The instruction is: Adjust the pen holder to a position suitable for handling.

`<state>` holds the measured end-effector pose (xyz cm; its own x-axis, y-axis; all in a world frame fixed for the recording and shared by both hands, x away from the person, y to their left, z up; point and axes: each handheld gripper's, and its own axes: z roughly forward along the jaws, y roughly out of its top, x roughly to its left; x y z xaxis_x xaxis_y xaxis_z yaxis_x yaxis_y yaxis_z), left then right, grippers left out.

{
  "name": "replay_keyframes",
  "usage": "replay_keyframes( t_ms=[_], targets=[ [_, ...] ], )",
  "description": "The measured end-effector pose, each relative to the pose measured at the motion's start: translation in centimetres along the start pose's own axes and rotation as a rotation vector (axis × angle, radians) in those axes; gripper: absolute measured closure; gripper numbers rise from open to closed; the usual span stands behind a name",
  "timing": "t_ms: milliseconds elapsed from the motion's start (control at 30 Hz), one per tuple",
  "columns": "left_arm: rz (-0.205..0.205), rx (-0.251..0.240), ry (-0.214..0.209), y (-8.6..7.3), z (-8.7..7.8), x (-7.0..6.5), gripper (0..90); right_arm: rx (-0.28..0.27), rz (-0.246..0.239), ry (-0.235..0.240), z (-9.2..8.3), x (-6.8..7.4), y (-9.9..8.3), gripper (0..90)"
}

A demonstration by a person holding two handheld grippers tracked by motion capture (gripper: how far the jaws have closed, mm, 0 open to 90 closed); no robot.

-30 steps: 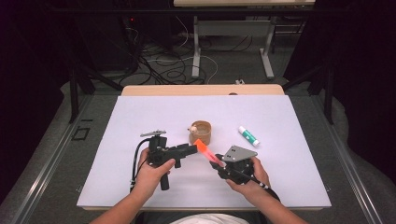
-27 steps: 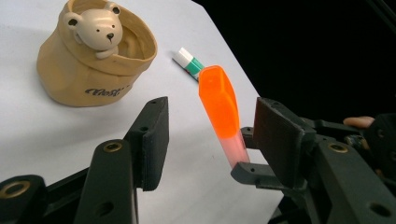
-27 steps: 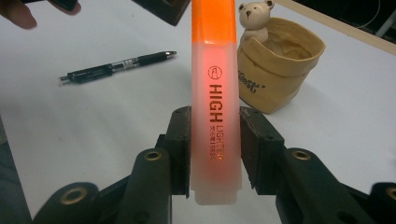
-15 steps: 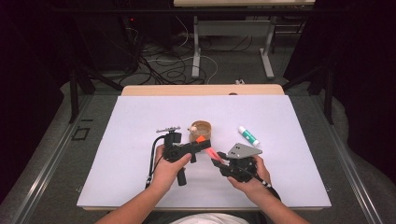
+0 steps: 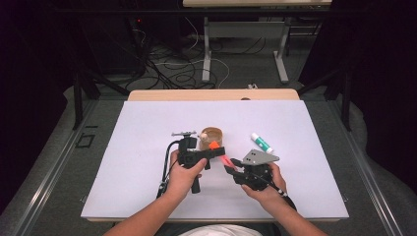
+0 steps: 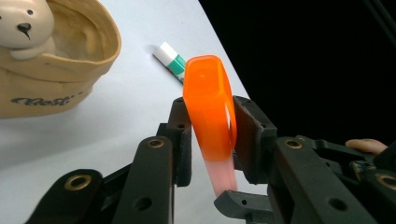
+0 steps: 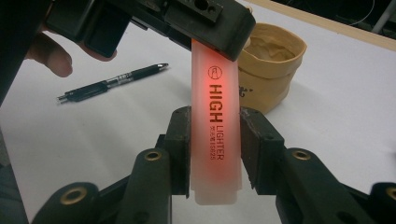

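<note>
**Inspector:** Legible markings?

**Recorder:** The translucent pink highlighter barrel [image 7: 215,135] is printed "HIGH LIGHTER", with a small round logo above and smaller characters alongside that I cannot make out. The tan fabric pouch with a bear face [image 6: 51,56] carries dark script, too blurred to read.

**Inspector:** Tongs?

**Recorder:** The right gripper [image 7: 215,144] clamps the barrel. The left gripper [image 6: 212,140] has just been closing, and its pads now press the highlighter's orange cap [image 6: 209,107]. The highlighter spans both grippers above the white table [image 5: 147,128], in front of the pouch.

**Inspector:** Surroundings?

**Recorder:** A white-and-green tube [image 5: 261,142] lies right of the pouch; a black pen [image 7: 112,83] lies left of it, apart from both.

**Inspector:** Obstructions?

**Recorder:** The left gripper covers the barrel's upper end in the right gripper view; the tube is partly hidden behind the cap in the left gripper view.
</note>
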<state>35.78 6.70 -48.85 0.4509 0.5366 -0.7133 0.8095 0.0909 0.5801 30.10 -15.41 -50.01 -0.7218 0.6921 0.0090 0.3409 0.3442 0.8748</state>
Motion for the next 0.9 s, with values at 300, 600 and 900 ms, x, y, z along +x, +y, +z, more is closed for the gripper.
replay_keyframes(
  t_ms=[300,600,900],
  targets=[
    [-0.007,0.002,-0.022,0.1,0.1,0.2,72.7,-0.001,0.014,0.000,-0.1,0.0,0.0,65.9],
    [0.002,0.009,-0.041,0.5,0.0,0.0,73.9,-0.014,0.007,0.002,-0.1,-0.1,0.0,65.3],
    [0.082,-0.032,0.027,1.9,-0.7,0.0,74.3,-0.001,0.019,0.012,0.0,-0.7,-0.2,55.1]
  ],
)
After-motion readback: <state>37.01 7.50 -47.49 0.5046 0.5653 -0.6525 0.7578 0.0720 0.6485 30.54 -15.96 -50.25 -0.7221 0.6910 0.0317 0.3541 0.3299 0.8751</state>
